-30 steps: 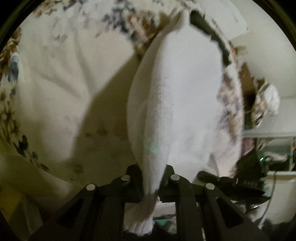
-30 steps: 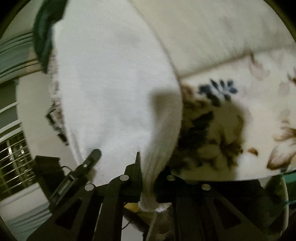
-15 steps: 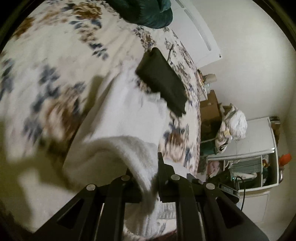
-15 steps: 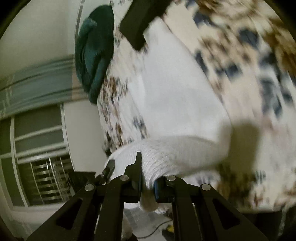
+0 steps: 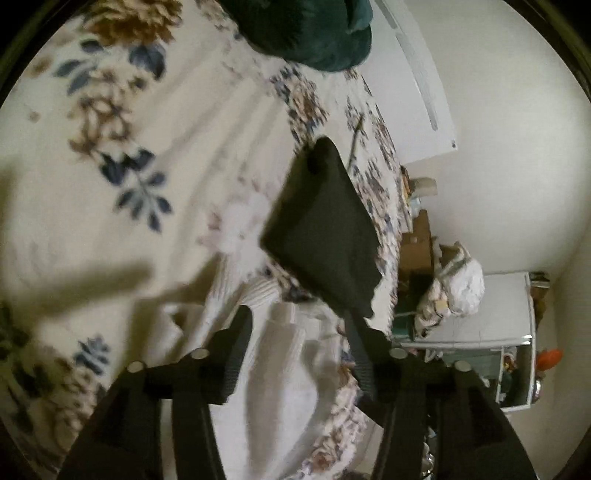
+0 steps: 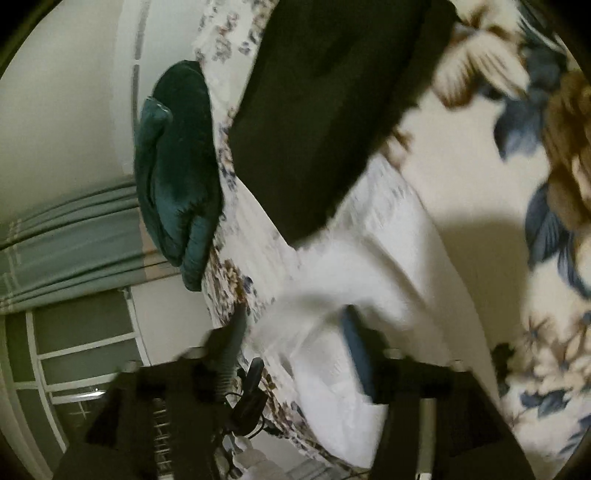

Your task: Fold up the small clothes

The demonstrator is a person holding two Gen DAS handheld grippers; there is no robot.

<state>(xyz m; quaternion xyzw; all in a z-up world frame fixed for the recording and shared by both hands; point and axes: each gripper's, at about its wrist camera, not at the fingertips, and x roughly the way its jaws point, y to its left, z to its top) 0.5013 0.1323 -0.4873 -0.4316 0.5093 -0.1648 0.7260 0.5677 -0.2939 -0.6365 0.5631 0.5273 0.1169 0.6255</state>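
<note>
A white knitted garment [image 5: 280,373] lies on the flowered bedspread [image 5: 122,147], near the bed's edge. My left gripper [image 5: 295,325] hangs over it with its jaws opening; the cloth lies between and under the fingers, and the pads no longer press on it. In the right wrist view the same white garment [image 6: 369,295] spreads below my right gripper [image 6: 293,314], whose jaws are also opening and stand apart from the cloth. A folded black garment [image 5: 325,229] lies just beyond the white one and shows large at the top of the right wrist view [image 6: 325,122].
A dark green bundle [image 5: 310,29] sits at the far end of the bed, seen too at the left [image 6: 177,166]. Past the bed's edge stand a white cabinet [image 5: 509,332], a cardboard box [image 5: 417,240] and a stuffed bag [image 5: 454,291]. A curtain [image 6: 66,240] and a barred window [image 6: 74,362] lie behind.
Both grippers carried the white garment across the bed towards the black one, laid it down, and their jaws came apart, letting it go.
</note>
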